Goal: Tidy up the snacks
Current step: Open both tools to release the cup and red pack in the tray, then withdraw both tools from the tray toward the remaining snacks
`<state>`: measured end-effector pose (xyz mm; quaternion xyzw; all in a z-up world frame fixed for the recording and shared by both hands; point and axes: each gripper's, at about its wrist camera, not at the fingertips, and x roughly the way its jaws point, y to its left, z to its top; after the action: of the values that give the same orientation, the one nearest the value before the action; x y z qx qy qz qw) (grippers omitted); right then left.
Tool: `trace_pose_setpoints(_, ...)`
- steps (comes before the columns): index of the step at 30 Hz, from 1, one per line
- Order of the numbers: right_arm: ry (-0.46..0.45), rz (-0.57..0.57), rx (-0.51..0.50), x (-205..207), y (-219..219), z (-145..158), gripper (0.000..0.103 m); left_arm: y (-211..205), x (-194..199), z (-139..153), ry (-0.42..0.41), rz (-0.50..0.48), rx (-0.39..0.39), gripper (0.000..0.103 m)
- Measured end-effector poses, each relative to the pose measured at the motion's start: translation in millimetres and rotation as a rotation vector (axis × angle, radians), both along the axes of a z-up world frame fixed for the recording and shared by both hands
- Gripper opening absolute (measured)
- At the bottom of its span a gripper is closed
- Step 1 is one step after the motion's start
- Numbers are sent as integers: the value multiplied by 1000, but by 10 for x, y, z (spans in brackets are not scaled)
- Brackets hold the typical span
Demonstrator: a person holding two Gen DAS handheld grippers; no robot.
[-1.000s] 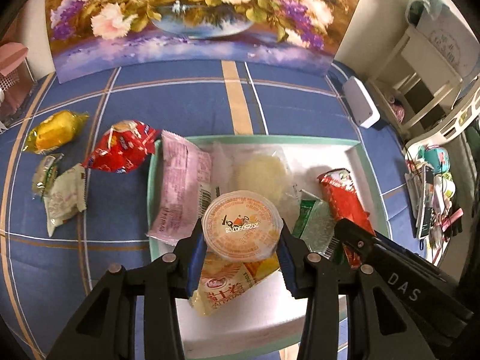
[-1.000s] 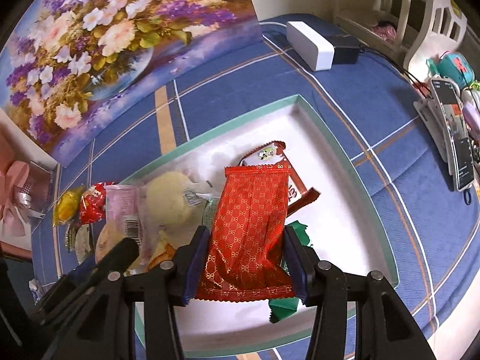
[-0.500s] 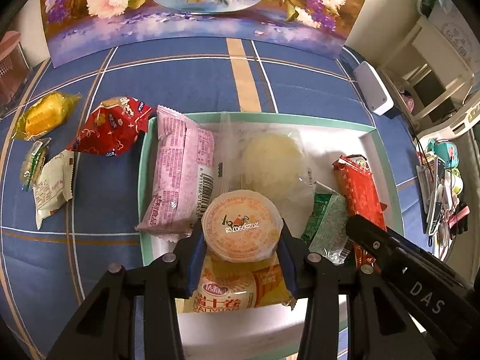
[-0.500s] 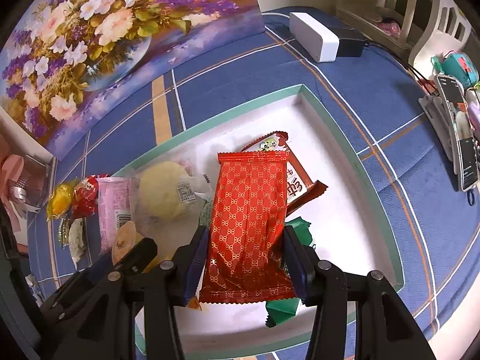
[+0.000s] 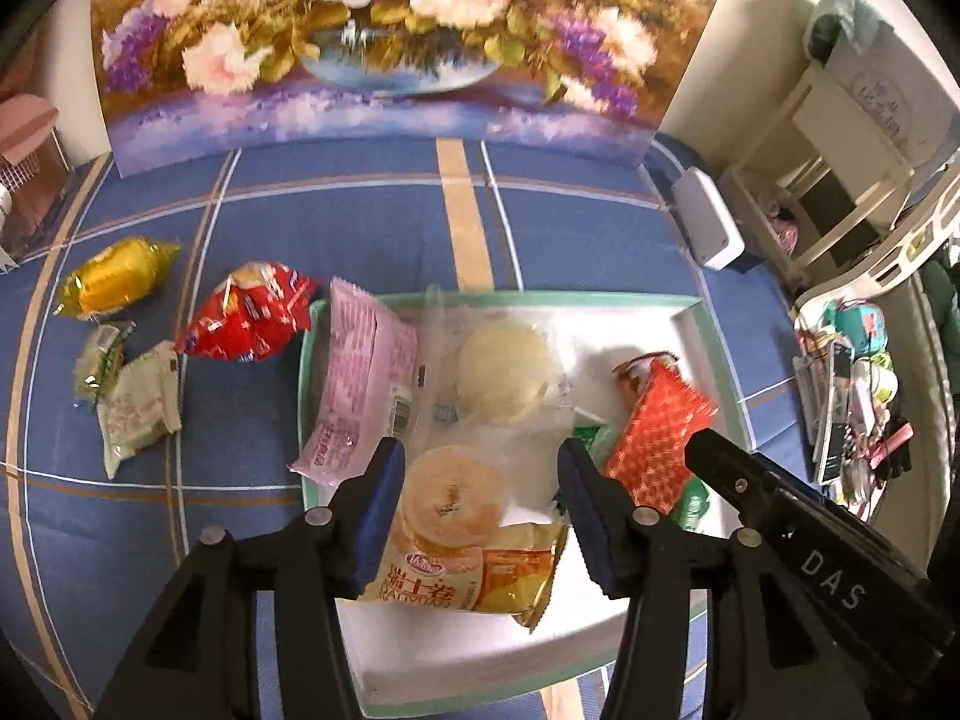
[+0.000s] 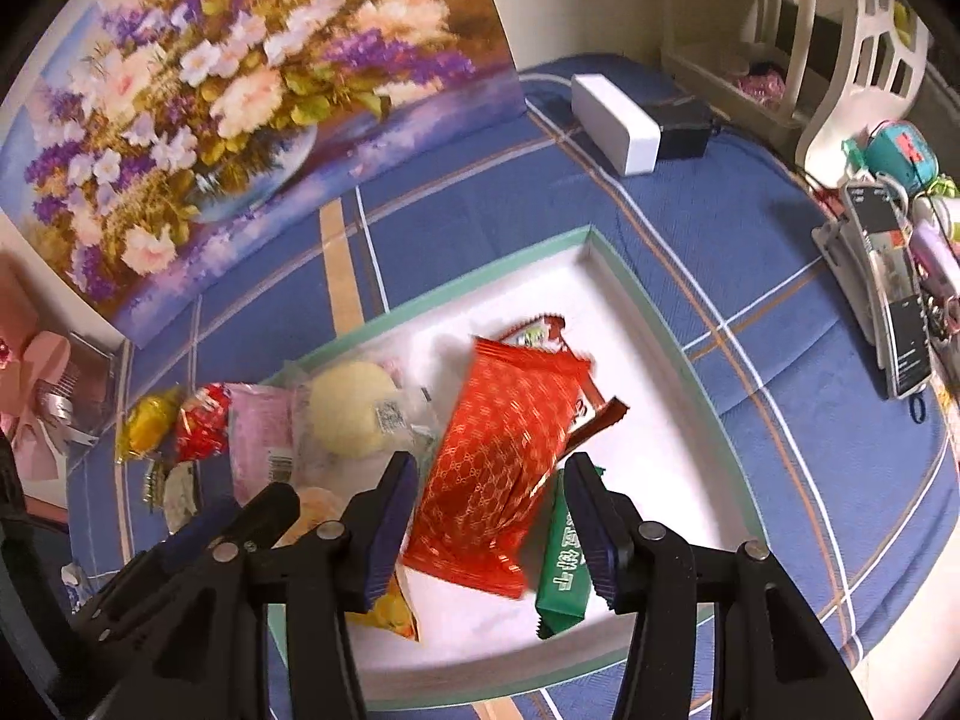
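A white tray with a green rim point(image 5: 714, 324) point(image 6: 624, 276) holds several snacks. My left gripper point(image 5: 477, 501) is open above an orange jelly cup point(image 5: 450, 495) that lies on a yellow snack pack point(image 5: 468, 576). A pink packet point(image 5: 360, 378) and a clear-wrapped pale bun point(image 5: 504, 372) lie behind them. My right gripper point(image 6: 489, 525) is open around the lower end of a red patterned packet point(image 6: 504, 456), which tilts loose over a red bar point(image 6: 540, 330) and beside a green bar point(image 6: 564, 558).
Left of the tray on the blue cloth lie a red packet point(image 5: 252, 315), a yellow candy point(image 5: 114, 282) and two small pale packets point(image 5: 138, 408). A flower painting point(image 5: 384, 42) stands behind. A white box point(image 6: 612, 120) and cluttered items point(image 6: 888, 240) are at right.
Both grippers opened. The jelly cup dropped from the left gripper onto the yellow pack. The red patterned packet slipped loose from the right gripper and tilted into the tray.
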<state>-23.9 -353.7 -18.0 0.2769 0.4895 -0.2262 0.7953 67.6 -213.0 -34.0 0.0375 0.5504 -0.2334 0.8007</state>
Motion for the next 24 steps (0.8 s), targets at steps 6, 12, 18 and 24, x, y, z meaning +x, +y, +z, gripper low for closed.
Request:
trace_pose_setpoints(6,-22,9,-21,-14,34,115,54,39,-1,73,-18,12,3,55)
trace_pose_setpoints(12,-11,15,-24,5,44,107,55,212,85,21,-17,80,42,59)
trace_pose_setpoints(18,17,1,-46,26,43,28,74,526,233,-2,-47,207,107,81)
trace_pose_setpoints(24,25,27,-48,84,119,-51,78,786,331,-13,-86,284,162,87)
